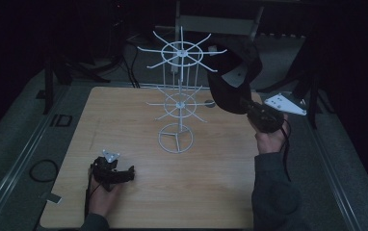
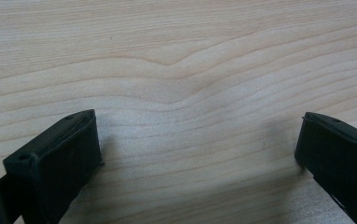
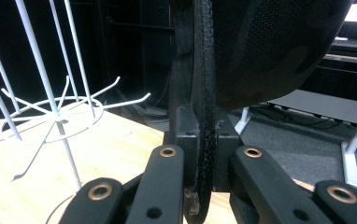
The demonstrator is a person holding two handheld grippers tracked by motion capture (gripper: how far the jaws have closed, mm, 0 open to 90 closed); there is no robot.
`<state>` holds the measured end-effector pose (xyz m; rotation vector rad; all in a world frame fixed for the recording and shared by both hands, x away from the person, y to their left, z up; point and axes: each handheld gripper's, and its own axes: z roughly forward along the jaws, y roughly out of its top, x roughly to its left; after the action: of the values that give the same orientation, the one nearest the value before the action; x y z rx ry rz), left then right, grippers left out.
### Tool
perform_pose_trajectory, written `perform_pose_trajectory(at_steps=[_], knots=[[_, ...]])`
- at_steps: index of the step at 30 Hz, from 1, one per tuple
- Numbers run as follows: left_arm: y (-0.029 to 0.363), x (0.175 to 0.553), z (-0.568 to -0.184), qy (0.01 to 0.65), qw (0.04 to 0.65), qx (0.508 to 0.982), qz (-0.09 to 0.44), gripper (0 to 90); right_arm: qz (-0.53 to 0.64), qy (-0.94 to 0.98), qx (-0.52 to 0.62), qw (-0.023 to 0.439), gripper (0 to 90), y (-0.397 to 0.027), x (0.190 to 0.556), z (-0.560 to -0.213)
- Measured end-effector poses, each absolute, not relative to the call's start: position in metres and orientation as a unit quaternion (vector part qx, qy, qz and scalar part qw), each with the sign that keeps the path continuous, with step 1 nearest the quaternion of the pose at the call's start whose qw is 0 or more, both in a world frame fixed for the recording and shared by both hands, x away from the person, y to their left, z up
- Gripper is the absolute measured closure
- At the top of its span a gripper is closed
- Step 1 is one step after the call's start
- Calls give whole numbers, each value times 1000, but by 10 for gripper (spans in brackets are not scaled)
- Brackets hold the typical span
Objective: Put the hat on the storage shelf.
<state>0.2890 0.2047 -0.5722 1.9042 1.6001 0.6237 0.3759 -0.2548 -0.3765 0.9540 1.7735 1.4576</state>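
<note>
A white wire rack [image 1: 178,102] with two tiers of spoke-like hooks stands on the wooden table [image 1: 172,197]. My right gripper [image 1: 247,107] is raised to the right of the rack and is shut on the edge of a black cap [image 1: 230,79]. The cap hangs close to the upper hooks. In the right gripper view the jaws [image 3: 207,135] pinch the cap's rim, the cap's body [image 3: 270,51] rises above them, and the rack [image 3: 55,112] is at the left. My left gripper [image 1: 124,174] rests low on the table near the front left. Its jaws [image 2: 200,140] stand wide open over bare wood.
The rack's round base ring [image 1: 176,139] sits mid-table. A small dark round object [image 1: 209,103] lies on the table behind the rack. Dark stands and cables surround the table at the back and left.
</note>
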Motion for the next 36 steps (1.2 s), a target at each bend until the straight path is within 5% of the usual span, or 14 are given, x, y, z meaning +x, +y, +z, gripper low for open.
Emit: perform_pose_trajectory(at_steps=[36], knots=[[204, 289, -572, 599, 286, 711, 233, 2, 562, 664, 360, 337, 855, -255, 373, -371]])
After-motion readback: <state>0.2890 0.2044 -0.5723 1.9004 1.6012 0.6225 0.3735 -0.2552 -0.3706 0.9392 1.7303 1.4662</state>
